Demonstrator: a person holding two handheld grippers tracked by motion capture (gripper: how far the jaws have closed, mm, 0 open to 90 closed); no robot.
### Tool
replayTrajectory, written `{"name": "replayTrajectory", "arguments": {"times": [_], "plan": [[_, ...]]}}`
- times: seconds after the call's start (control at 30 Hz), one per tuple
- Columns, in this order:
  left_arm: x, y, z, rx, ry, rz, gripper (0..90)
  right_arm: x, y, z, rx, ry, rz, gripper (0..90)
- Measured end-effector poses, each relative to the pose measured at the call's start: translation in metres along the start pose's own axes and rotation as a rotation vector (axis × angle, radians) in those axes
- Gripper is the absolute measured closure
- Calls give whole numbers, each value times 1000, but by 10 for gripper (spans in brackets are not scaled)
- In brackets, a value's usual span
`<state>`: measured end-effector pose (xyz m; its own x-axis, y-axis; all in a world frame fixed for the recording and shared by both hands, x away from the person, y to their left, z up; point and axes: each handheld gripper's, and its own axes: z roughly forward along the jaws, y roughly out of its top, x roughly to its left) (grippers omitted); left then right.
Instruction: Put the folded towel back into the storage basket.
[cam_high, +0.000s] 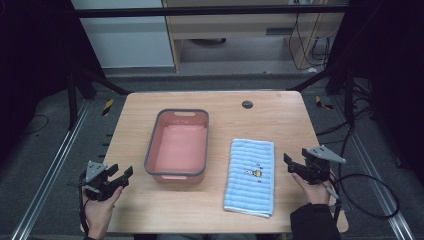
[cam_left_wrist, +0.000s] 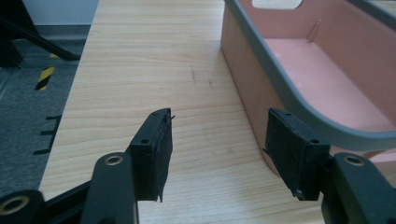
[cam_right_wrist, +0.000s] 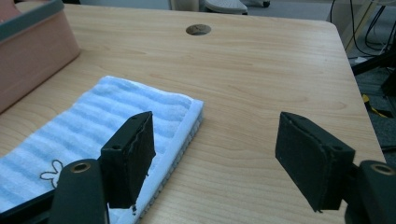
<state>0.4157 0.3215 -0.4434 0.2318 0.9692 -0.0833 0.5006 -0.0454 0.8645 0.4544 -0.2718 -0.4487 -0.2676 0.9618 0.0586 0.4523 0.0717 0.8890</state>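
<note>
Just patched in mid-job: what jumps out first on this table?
The pink tub with its grey rim, sitting empty near the table's middle. Right of it, apart from it, lies a folded blue striped towel with a small cartoon print. The left gripper and right gripper wait open at the table's sides, holding nothing.

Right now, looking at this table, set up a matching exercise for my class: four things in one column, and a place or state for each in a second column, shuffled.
Column one:
1. pink plastic basin with grey rim
2. folded blue striped towel
3. left gripper
4. round dark hole in the wooden table

Column two:
A. lies flat by the right gripper
B. near the table's far edge
C. empty, left of the towel
D. jaws open, holding nothing

Pairs: 1-C, 2-A, 3-D, 4-B
</note>
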Motion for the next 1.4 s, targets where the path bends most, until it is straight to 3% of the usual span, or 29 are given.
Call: {"name": "replayTrajectory", "arguments": {"times": [0.23, 0.73, 0.93, 1.4], "plan": [[-7, 7, -6, -37, -16, 18, 384, 4, 4, -4, -7, 34, -41, 303], [-33, 26, -15, -97, -70, 64, 367, 6, 17, -14, -34, 68, -35, 351], [-44, 34, -16, -111, -100, 73, 357, 12, 25, -16, -20, 95, -68, 406], [-90, 50, -12, -140, -179, 117, 364, 16, 42, -23, -43, 123, -90, 494]]}}
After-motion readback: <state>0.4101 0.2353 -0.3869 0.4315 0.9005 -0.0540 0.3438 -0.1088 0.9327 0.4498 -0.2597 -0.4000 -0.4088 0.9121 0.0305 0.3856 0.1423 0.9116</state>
